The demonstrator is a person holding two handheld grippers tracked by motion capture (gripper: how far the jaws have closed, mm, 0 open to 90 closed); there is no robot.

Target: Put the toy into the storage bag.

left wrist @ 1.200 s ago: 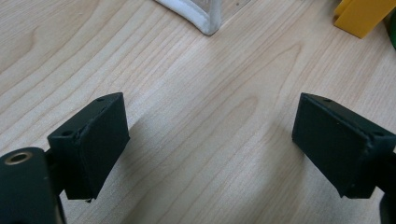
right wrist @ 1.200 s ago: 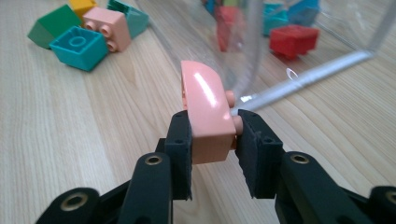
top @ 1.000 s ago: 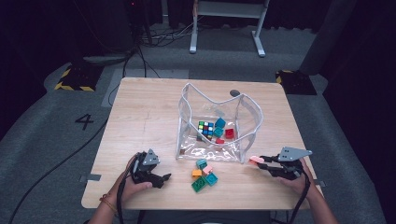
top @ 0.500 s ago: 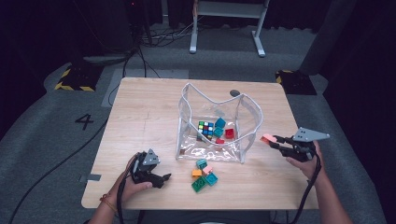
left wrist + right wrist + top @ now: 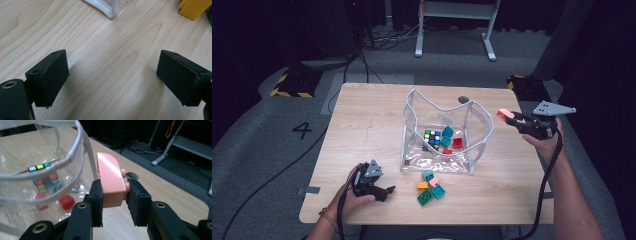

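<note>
My right gripper (image 5: 511,118) hangs in the air just right of the clear bag's (image 5: 478,131) white rim, shut on a pink brick (image 5: 504,115). In the right gripper view the pink brick (image 5: 110,183) sits pinched between the two black pads, close to the bag's rim (image 5: 75,150). Inside the bag lie a colour cube (image 5: 432,138) and several bricks, red (image 5: 457,143) and blue (image 5: 447,132). My left gripper (image 5: 388,191) rests on the table near the front left, open with nothing between its fingers (image 5: 48,75). A small pile of loose bricks (image 5: 430,187) lies in front of the bag.
The wooden table (image 5: 362,115) has bare room at the left and back. A round hole (image 5: 464,99) sits in the tabletop behind the bag. Cables and a metal stand (image 5: 452,30) are on the floor beyond the table.
My right gripper has risen from the table's front right and moved back and up toward the bag's right rim, carrying the pink brick. The left gripper has stayed put.
</note>
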